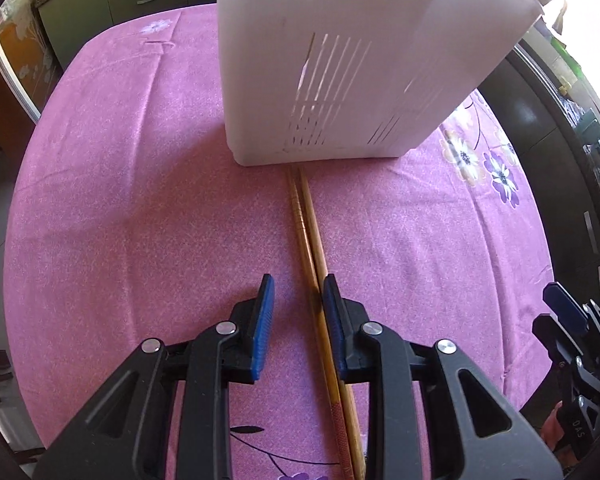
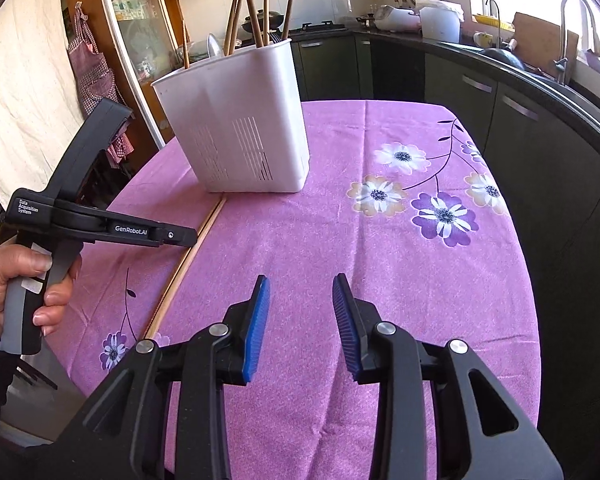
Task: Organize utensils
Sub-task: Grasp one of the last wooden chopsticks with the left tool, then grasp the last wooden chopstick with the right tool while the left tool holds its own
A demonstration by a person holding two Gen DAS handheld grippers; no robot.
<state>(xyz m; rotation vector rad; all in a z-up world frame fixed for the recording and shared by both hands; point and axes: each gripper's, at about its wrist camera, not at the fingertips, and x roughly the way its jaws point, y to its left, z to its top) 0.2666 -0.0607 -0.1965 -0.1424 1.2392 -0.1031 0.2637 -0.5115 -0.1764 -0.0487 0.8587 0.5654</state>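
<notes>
Two chopsticks (image 1: 306, 232) lying together on the table (image 1: 140, 200), tips touching the white holder (image 1: 340, 60), between the left gripper (image 1: 298, 300)'s open fingers, right gripper (image 2: 300, 300) open and empty: centre, squeeze both sticks evenly, lift level

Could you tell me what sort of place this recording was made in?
Most likely a home kitchen: dark cabinets run under a counter with a sink faucet, and a white utensil holder with chopsticks in it stands on a table under a purple floral tablecloth.
</notes>
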